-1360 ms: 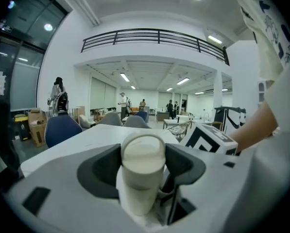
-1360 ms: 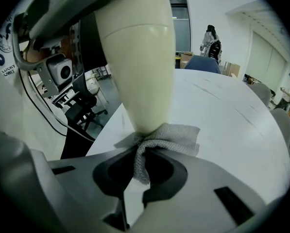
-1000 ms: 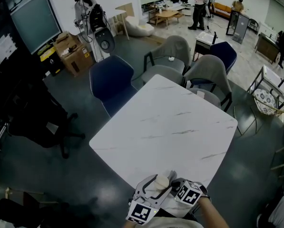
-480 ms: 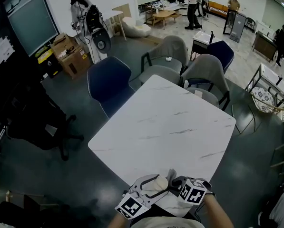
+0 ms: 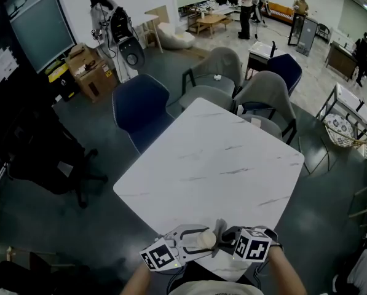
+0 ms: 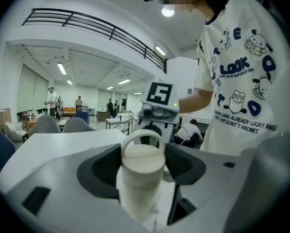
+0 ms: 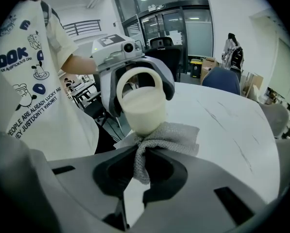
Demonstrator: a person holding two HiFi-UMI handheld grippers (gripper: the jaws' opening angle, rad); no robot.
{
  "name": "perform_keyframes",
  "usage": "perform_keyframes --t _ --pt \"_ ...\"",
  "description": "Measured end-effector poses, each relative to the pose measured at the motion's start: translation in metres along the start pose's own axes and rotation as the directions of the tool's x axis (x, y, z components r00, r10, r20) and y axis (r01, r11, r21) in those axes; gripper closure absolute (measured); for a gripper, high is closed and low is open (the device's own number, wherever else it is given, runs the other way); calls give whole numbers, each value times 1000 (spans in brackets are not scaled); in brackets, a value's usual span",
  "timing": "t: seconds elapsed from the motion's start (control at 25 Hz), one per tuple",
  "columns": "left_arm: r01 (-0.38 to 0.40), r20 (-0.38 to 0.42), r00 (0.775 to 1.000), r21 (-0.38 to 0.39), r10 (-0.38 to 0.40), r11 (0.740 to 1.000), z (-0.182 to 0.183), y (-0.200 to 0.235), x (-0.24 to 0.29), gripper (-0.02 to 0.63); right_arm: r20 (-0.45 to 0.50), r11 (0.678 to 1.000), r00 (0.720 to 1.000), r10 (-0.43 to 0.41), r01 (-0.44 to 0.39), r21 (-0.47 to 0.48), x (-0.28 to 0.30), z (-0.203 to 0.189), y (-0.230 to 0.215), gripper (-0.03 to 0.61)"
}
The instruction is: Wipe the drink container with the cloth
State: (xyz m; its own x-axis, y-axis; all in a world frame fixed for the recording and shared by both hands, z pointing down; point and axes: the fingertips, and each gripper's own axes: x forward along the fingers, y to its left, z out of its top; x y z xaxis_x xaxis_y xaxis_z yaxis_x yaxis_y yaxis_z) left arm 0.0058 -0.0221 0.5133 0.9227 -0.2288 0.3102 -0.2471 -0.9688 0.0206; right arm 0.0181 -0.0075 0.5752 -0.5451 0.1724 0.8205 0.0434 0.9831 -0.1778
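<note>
- Since a second ago, the left gripper [image 6: 143,165] and its marker cube have swung out leftward, while the drink container [image 7: 141,108] has stayed over the near corner of the table [image 5: 220,165].
- Left jaws are closed on the container's body; right gripper [image 7: 141,171] jaws are pinched narrow on a twisted bunch of the cloth [image 7: 170,137], which touches the container's side.
- Risk: the smooth cylinder could twist or slip in the jaws under wiping pressure and drop past the table's edge; the thinly held cloth could pull free.
- The container is cream and matt, with a loop handle on its lid.
</note>
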Motion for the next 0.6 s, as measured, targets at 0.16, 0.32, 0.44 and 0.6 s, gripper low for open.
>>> perform_keyframes --t 0.16,0.32,0.44,0.6 --pt "43 -18 999 15 -43 999 0 -1 2 331 -13 999 1000 13 -14 -35 -13 6 -1 532" --pt "89 -32 996 20 -88 996 -1 -2 2 331 -37 997 999 30 -33 -72 -19 11 -2 532" --pt "132 -50 990 27 -131 991 -2 -3 0 331 -53 994 997 51 -56 -99 -23 16 -1 532" --pt "183 -78 981 40 -180 982 -3 -5 3 331 -80 987 995 63 -74 -142 -33 19 -1 532"
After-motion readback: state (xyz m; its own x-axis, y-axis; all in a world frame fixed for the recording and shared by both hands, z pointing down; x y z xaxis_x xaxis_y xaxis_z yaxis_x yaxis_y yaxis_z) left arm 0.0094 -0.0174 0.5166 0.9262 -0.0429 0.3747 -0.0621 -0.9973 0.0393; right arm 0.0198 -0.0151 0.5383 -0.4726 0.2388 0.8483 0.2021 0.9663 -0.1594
